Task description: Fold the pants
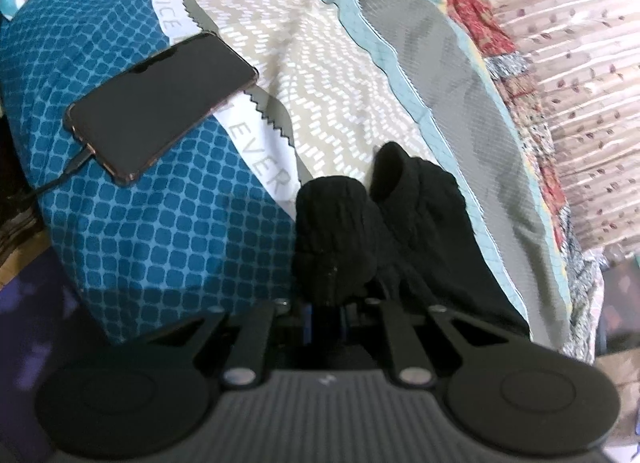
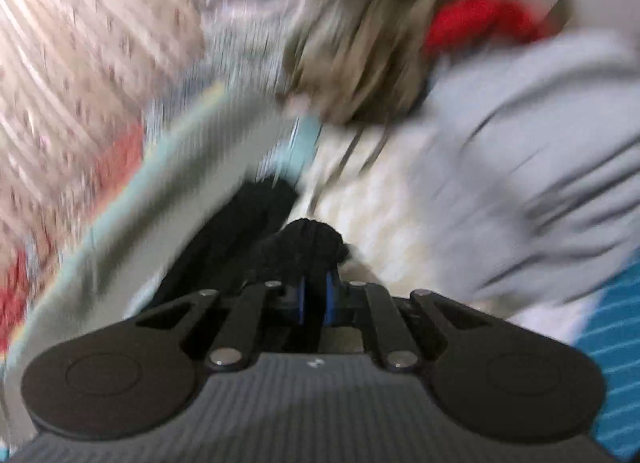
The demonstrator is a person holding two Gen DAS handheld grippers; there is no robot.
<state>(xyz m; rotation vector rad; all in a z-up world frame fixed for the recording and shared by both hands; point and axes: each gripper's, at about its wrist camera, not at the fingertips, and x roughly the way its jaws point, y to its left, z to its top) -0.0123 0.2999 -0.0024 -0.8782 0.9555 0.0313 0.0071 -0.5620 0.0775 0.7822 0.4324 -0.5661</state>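
The pants are black knitted cloth bunched on the patterned bedspread. In the left wrist view my left gripper is shut on a fold of the pants, which rise in two humps just ahead of the fingers. In the blurred right wrist view my right gripper is shut on another bunch of the black pants, with more black cloth trailing to the left. The fingertips of both grippers are hidden in the cloth.
A black phone on a cable lies on the blue patterned part of the bed at the left. A striped curtain hangs past the bed's right edge. A grey garment and a red thing lie ahead of the right gripper.
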